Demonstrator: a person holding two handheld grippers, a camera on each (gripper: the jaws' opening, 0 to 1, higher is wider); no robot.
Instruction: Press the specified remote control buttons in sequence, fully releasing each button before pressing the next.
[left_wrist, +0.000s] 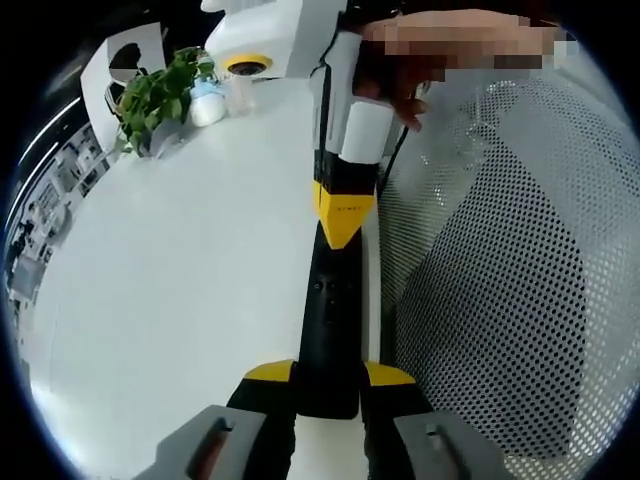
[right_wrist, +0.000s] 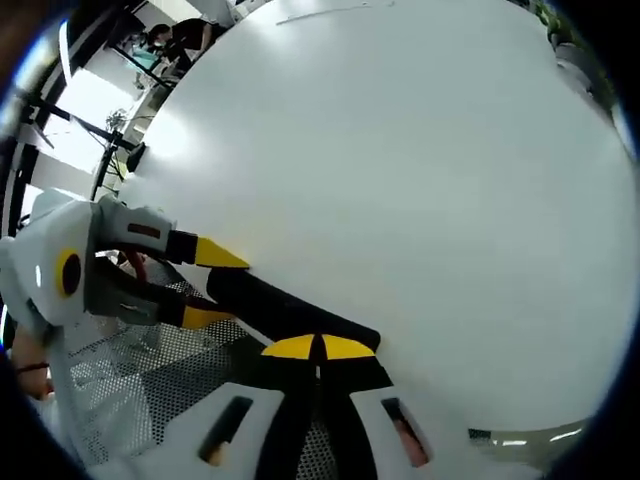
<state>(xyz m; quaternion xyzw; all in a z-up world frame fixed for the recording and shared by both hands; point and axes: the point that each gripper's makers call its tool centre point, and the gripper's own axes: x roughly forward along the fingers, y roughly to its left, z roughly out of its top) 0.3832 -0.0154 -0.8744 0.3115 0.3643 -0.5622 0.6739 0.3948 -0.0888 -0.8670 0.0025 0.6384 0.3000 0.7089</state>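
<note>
Remote pinched at both ends along the tabletop (left_wrist: 180, 300) edge

Your left claw (left_wrist: 327, 385) grips the near end of the black remote (left_wrist: 332, 330), whose long axis runs toward 12 o'clock. There your right claw (left_wrist: 343, 215), yellow tips together, bears down on its far end, the nearer one for pressing, though no buttons are discernible.

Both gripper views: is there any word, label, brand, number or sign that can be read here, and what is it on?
None can be read.
The black remote control: its button markings are too blurred to read.
The small bottle beside the potted plant: any label is too small to tell.
The white table: it carries no print.
</note>
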